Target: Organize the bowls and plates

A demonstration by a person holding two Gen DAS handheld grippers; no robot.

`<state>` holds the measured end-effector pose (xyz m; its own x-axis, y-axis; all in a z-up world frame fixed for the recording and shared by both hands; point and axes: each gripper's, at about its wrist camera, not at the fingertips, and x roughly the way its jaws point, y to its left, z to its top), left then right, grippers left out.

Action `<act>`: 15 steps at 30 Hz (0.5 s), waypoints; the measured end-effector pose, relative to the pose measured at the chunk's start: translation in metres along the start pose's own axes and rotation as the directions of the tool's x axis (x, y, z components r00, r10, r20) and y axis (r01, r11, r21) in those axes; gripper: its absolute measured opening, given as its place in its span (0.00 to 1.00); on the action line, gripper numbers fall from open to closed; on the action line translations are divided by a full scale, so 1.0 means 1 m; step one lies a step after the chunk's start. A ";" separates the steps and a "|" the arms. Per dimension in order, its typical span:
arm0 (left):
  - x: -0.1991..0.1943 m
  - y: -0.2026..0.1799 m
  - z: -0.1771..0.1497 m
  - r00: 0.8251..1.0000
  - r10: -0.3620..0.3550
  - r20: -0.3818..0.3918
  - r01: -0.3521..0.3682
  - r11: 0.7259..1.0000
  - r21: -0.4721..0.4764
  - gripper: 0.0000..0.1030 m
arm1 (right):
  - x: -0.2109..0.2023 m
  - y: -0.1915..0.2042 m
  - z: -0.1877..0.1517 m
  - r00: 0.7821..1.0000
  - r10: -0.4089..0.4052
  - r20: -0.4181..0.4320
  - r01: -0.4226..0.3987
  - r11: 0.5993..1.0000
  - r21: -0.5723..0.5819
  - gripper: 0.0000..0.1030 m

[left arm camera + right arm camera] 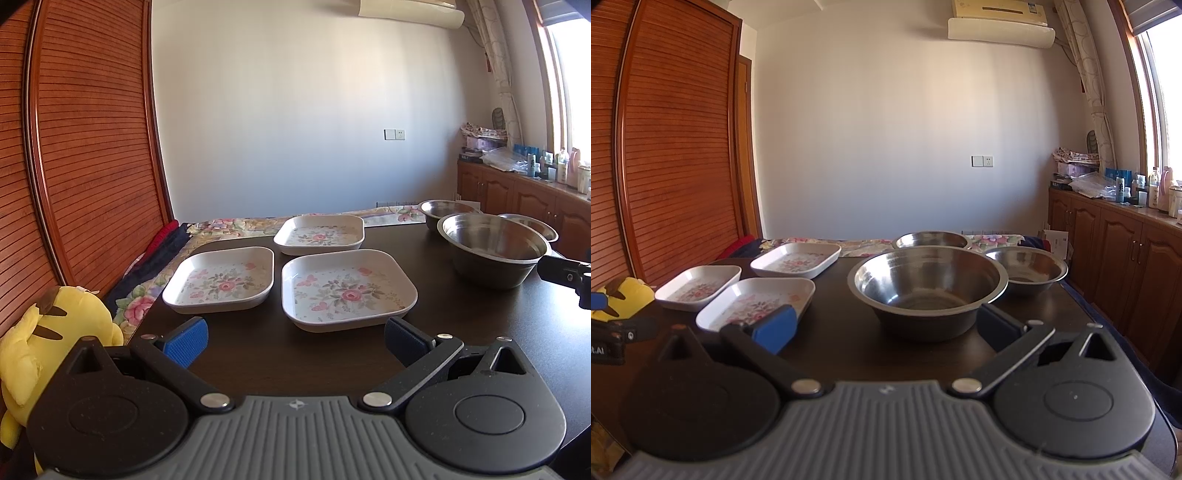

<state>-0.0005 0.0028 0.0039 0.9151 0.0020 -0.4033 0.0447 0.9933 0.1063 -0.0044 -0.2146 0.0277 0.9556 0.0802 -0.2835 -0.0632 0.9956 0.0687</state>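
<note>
Three square white plates with flower prints lie on the dark table (480, 325): a near plate (347, 290), a left plate (221, 278) and a far plate (320, 233). My left gripper (295, 341) hangs open just short of the near plate, nothing between its blue pads. Three steel bowls stand to the right: a large bowl (927, 284), a far bowl (931, 240) and a right bowl (1027, 267). In front of the large bowl my right gripper (886, 326) is open and empty. The plates (757, 304) appear at its left.
A yellow plush toy (44, 343) sits off the table's left edge beside a wooden slatted wardrobe (85, 147). A flowered bedspread (240, 225) lies behind the table. Wooden cabinets (1115, 251) with bottles on top run along the right wall under a window.
</note>
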 end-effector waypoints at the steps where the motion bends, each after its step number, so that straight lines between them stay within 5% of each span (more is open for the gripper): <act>1: 0.000 0.000 0.000 1.000 0.000 -0.001 0.000 1.000 0.000 1.00 | 0.000 0.000 0.000 1.000 0.000 0.000 0.000 1.000 0.001 1.00; 15: 0.007 0.001 -0.007 1.000 0.001 -0.015 -0.001 1.000 0.007 1.00 | -0.001 -0.002 -0.001 1.000 -0.005 -0.003 0.005 1.000 0.002 1.00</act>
<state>0.0028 0.0042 -0.0051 0.9090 0.0044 -0.4167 0.0468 0.9925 0.1127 -0.0054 -0.2164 0.0265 0.9551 0.0758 -0.2865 -0.0581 0.9959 0.0697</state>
